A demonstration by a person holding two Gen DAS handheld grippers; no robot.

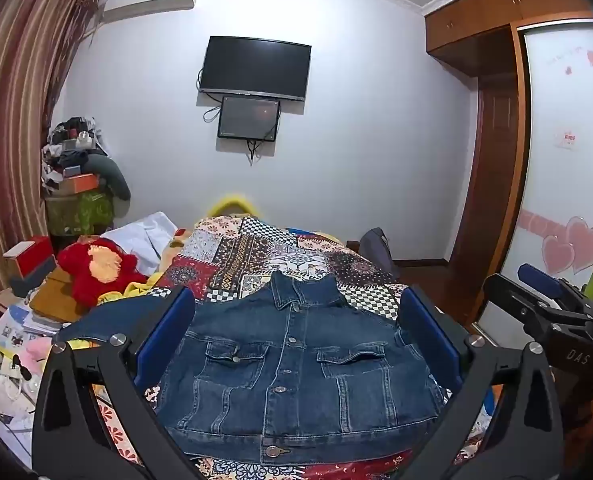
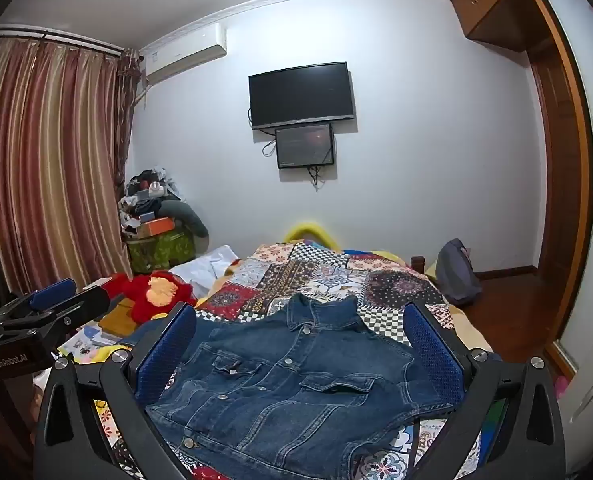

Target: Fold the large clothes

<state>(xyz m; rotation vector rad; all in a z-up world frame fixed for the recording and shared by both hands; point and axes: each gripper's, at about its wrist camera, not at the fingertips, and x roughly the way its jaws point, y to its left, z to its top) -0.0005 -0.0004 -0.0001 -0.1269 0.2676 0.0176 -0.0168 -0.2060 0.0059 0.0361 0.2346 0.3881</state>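
A dark blue denim jacket lies front up and buttoned on the patchwork bed cover, collar toward the far wall. One sleeve stretches out to the left. My left gripper hovers over the jacket's near half, open wide, its blue pads apart from the cloth. The right gripper is just as open, above the same jacket from slightly to the right, with nothing held. Each gripper shows at the edge of the other's view: the right gripper, the left gripper.
A red plush toy, boxes and loose papers crowd the bed's left side. White cloth lies behind the toy. A grey backpack leans at the bed's far right corner. A wardrobe stands on the right.
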